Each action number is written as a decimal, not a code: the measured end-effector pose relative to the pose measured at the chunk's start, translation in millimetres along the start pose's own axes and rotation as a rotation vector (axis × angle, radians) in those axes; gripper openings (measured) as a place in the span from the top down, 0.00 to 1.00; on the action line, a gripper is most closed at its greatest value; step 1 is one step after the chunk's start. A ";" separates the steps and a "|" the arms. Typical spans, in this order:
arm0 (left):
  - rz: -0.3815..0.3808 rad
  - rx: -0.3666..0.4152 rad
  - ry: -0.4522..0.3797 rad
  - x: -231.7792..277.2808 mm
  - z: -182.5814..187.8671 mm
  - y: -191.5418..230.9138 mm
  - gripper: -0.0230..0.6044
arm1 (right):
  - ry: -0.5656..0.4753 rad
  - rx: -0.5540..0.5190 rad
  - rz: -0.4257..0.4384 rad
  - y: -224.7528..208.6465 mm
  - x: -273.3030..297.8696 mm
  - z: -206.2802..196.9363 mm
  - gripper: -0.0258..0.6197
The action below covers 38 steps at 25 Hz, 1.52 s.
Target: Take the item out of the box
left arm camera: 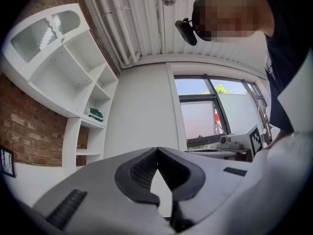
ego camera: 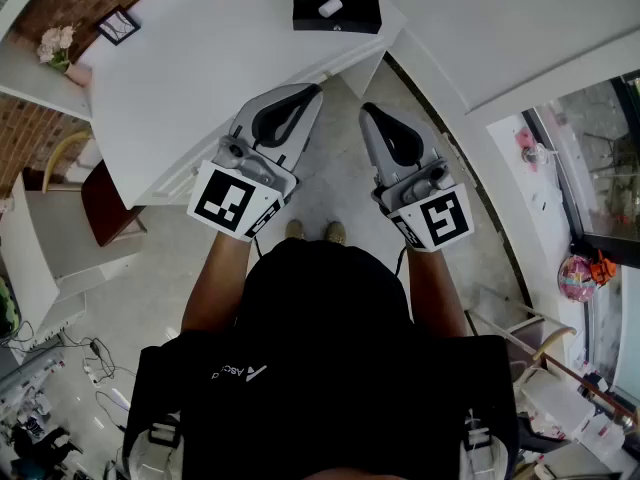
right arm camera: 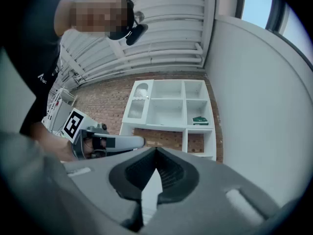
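A black open box [ego camera: 352, 16] sits on the far edge of the white table [ego camera: 190, 88], and a small white item [ego camera: 330, 7] lies inside it. Both grippers are held side by side in front of the person, short of the box. My left gripper [ego camera: 317, 89] has its jaws shut with nothing between them, its tip over the table's corner. My right gripper [ego camera: 366, 108] is also shut and empty, over the floor. The left gripper view has the shut tips [left arm camera: 157, 150] pointing up at a white wall; the right gripper view has its shut tips [right arm camera: 156, 149] aimed at a white shelf unit [right arm camera: 168, 114].
A framed picture [ego camera: 117, 25] and pink flowers [ego camera: 55, 45] stand at the table's far left. A dark red chair [ego camera: 105, 203] is tucked at the left. Windows [ego camera: 600, 158] run along the right wall. Cables and clutter [ego camera: 60, 388] lie on the floor at lower left.
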<state>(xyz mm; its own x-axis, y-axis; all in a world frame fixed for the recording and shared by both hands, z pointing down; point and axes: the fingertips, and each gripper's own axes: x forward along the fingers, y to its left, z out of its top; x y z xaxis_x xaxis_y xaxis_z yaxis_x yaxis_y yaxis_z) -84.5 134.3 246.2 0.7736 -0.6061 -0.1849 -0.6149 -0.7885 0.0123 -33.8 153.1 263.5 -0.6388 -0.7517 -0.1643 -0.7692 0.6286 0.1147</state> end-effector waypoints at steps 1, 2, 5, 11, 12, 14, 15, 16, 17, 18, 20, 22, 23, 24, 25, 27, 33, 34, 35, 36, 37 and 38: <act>-0.001 -0.001 0.000 -0.7 -0.1 1.6 0.96 | 0.001 -0.001 0.005 1.3 1.7 -0.4 0.96; -0.001 -0.001 0.000 -1.5 -0.2 3.0 0.96 | 0.000 -0.002 0.009 2.6 3.2 -0.7 0.96; -0.003 -0.001 0.000 -3.5 -1.7 7.2 0.96 | -0.009 0.002 0.005 3.9 6.1 -1.1 0.96; -0.004 0.003 -0.011 -7.4 1.6 20.6 0.96 | -0.001 -0.028 -0.009 3.5 13.9 0.9 0.96; -0.005 0.005 -0.015 -7.9 3.1 23.8 0.96 | 0.000 -0.035 -0.011 3.3 16.0 1.9 0.96; -0.008 0.008 -0.023 -9.3 6.5 30.4 0.96 | 0.002 -0.045 -0.018 2.8 20.6 3.2 0.96; -0.010 0.009 -0.028 -10.3 8.2 33.7 0.96 | 0.003 -0.049 -0.023 2.8 23.1 3.6 0.96; -0.012 0.008 -0.032 -11.4 9.6 37.1 0.96 | 0.005 -0.053 -0.028 3.0 25.7 3.8 0.96; -0.015 0.008 -0.036 -12.6 10.7 40.5 0.96 | 0.007 -0.056 -0.034 3.5 28.5 3.8 0.96; -0.019 0.006 -0.040 -14.0 11.6 43.8 0.96 | 0.009 -0.059 -0.039 4.2 31.5 3.6 0.96; -0.028 0.004 -0.046 -17.0 12.6 50.6 0.96 | 0.016 -0.065 -0.049 6.6 38.1 2.2 0.96; -0.036 0.002 -0.050 -19.1 12.5 58.1 0.96 | 0.022 -0.070 -0.055 9.2 44.7 -0.2 0.96; -0.039 0.002 -0.051 -19.6 11.9 62.2 0.96 | 0.025 -0.072 -0.058 10.2 47.6 -1.5 0.96; -0.041 0.001 -0.050 -19.7 11.0 66.2 0.96 | 0.027 -0.074 -0.061 11.1 50.4 -2.8 0.96; -0.044 0.000 -0.050 -19.7 10.3 70.2 0.96 | 0.029 -0.077 -0.064 11.6 53.0 -4.0 0.96; -0.050 -0.002 -0.049 -19.2 9.9 77.4 0.96 | 0.034 -0.077 -0.072 10.7 58.1 -6.3 0.96; -0.051 0.000 -0.042 -10.0 7.1 100.2 0.96 | 0.042 -0.077 -0.091 -1.8 73.4 -12.4 0.96; -0.050 0.000 -0.041 -7.2 6.1 103.6 0.96 | 0.041 -0.078 -0.092 -5.0 75.5 -13.2 0.96; -0.050 0.000 -0.041 -4.0 4.9 106.5 0.96 | 0.041 -0.080 -0.094 -8.8 77.4 -14.4 0.96; -0.050 0.001 -0.040 -0.3 3.4 108.9 0.96 | 0.041 -0.081 -0.096 -13.2 79.0 -16.1 0.96; -0.051 0.002 -0.039 3.7 1.3 110.9 0.96 | 0.040 -0.081 -0.097 -18.3 80.6 -18.2 0.96; -0.051 0.003 -0.038 8.2 -1.0 112.9 0.96 | 0.040 -0.081 -0.097 -23.9 82.3 -20.6 0.96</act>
<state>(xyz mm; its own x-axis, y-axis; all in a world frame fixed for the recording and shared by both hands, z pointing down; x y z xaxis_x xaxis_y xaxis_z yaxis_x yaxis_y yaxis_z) -147.4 40.2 247.1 0.7976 -0.5609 -0.2220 -0.5755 -0.8178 -0.0013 -68.3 72.1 267.4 -0.5601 -0.8166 -0.1392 -0.8254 0.5356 0.1787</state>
